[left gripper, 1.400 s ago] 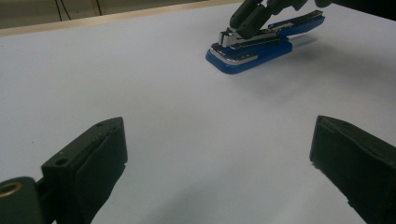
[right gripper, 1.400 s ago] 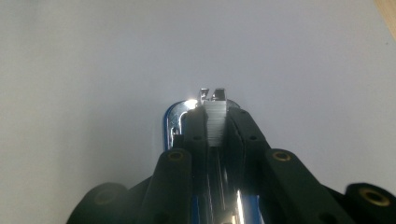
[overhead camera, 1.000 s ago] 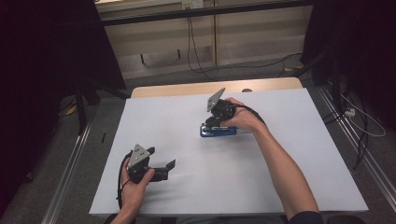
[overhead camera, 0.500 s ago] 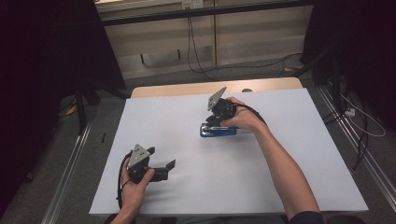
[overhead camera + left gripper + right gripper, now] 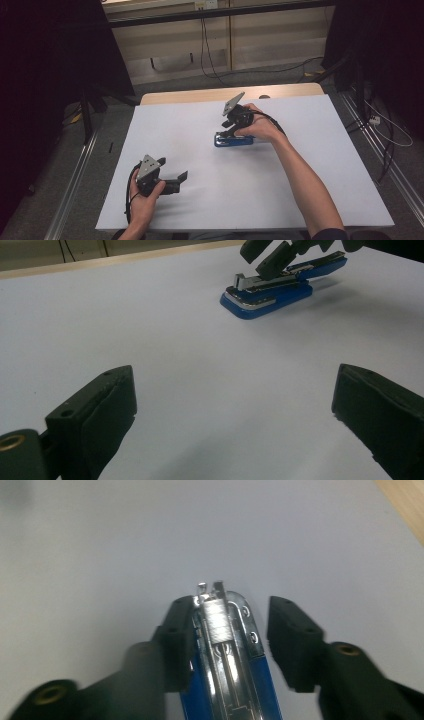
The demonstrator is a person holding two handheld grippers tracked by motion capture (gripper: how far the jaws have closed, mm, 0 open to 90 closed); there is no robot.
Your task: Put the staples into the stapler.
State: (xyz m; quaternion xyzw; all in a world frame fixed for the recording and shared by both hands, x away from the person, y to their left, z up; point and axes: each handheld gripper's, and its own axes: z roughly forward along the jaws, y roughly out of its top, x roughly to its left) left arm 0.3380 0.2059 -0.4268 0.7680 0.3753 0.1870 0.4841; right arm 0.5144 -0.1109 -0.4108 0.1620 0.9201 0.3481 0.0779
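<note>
A blue stapler (image 5: 235, 140) with a metal top lies flat on the white table, past its middle. My right gripper (image 5: 227, 132) points down over the stapler's left end. Its jaws have just been opening. In the right gripper view the stapler (image 5: 225, 645) runs between the jaws of the right gripper (image 5: 231, 620): the left pad is at its side, the right pad stands apart with a gap. My left gripper (image 5: 179, 181) rests near the front left, open and holding nothing. In the left gripper view the left gripper (image 5: 237, 390) faces the stapler (image 5: 272, 287) from afar.
The white table top (image 5: 300, 200) has a wooden strip (image 5: 200, 95) along its far edge. Beyond it cables (image 5: 210, 55) trail over the floor. Metal rails (image 5: 75, 195) run along both sides of the table, with dark curtains behind them.
The right gripper's jaws stand a little wider around the stapler. Both hands and the stapler have kept their places.
</note>
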